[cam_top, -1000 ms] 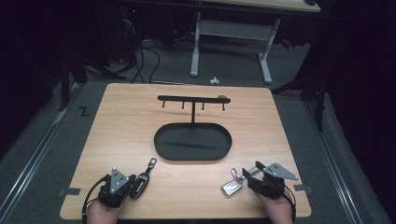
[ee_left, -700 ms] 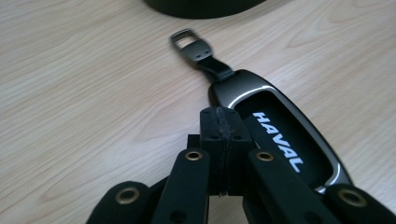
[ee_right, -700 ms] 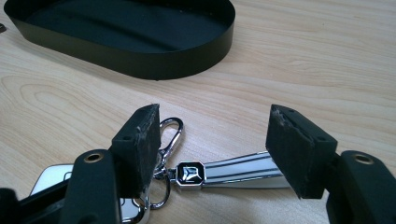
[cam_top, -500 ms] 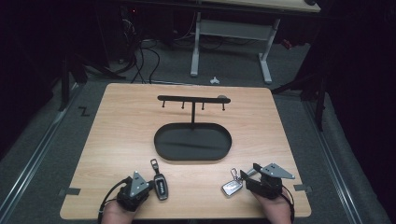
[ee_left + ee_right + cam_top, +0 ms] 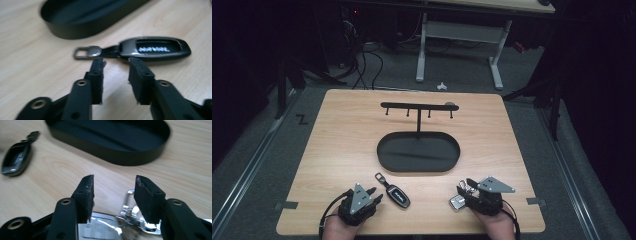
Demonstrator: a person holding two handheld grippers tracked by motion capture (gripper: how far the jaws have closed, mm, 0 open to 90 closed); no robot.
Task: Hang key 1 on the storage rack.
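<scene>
wood-grain table (image 5: 337, 150) top, pale, takes up most of the high view. black oval tray (image 5: 418, 152) sits mid-table, shallow wall, nothing visible inside it. behind the tray, black hook rack (image 5: 418, 106): thin upright post, horizontal bar with small pegs hanging under it. can't tell whether the post stands in the tray or just behind its far rim.

left gripper (image 5: 373, 195) at the near-left edge of the table, held in the person's left hand, grey three-cornered plate on top. jaws have just been opening; in the left gripper view (image 5: 115, 63) they stand apart with bare table between the pads, nothing clamped. tips sit just short of the key fob, not touching as far as i can see.

right gripper (image 5: 463, 189) at the near-right edge, held in the right hand, same grey plate. jaws have just been closing but in the right gripper view (image 5: 114, 182) they're apart, pads not pressing on anything. silver key piece lies under and between the jaws.

black key fob (image 5: 395, 192) flat on the table, just right of the left gripper, near side of the tray, apart from it. white lettering on its face, blurred, unreadable (image 5: 154, 48). small metal loop (image 5: 87, 52) on a short strap at its far end in the high view.

silver key piece (image 5: 457, 202) flat on the table at the right gripper's tips; shiny metal body with a clip or ring part (image 5: 135, 216). blurred, exact shape unclear. well apart from the fob.
</scene>
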